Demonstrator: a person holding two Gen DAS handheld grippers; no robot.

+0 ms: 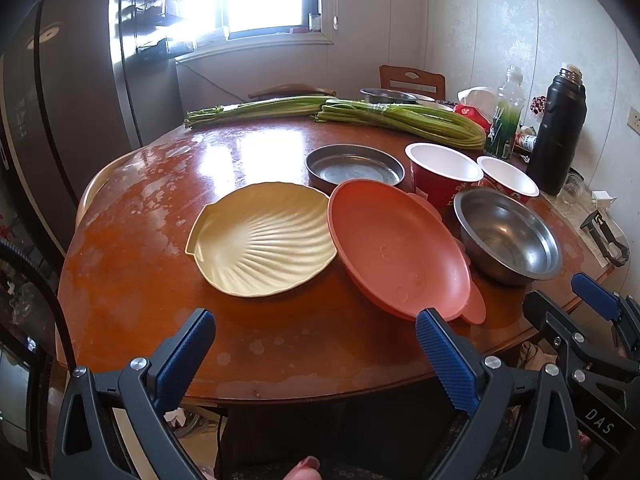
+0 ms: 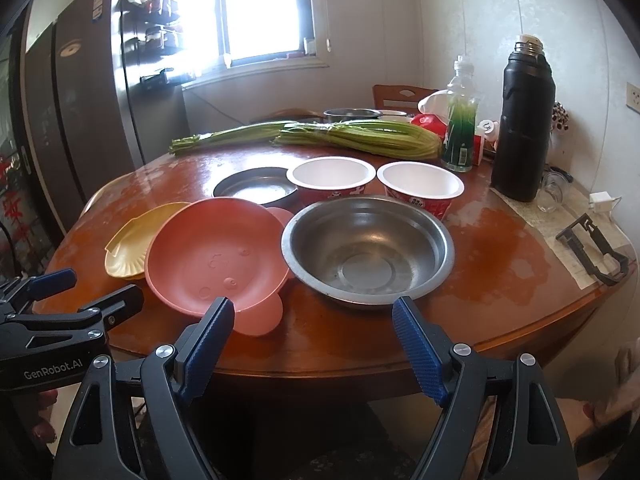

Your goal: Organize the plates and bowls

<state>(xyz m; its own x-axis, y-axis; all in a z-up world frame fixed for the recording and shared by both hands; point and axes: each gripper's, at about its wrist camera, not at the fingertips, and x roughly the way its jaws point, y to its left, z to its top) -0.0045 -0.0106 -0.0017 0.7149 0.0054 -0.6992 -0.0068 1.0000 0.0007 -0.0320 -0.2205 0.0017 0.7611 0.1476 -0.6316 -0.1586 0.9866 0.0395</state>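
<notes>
Yellow shell-shaped plate [image 1: 262,240] lies leftmost on the wooden worktop [image 1: 132,280], touching the pink plate [image 1: 396,248] whose rim overlaps it (the right wrist view hides most of the yellow one behind the pink). Behind them sits a shallow metal dish [image 1: 354,168], then two red paper bowls [image 2: 331,179], with the steel bowl [image 2: 368,250] in front. Both the left hand-held gripper [image 1: 316,340] and the right hand-held gripper [image 2: 314,328] hover at the near edge, fingers spread apart, holding nothing.
</notes>
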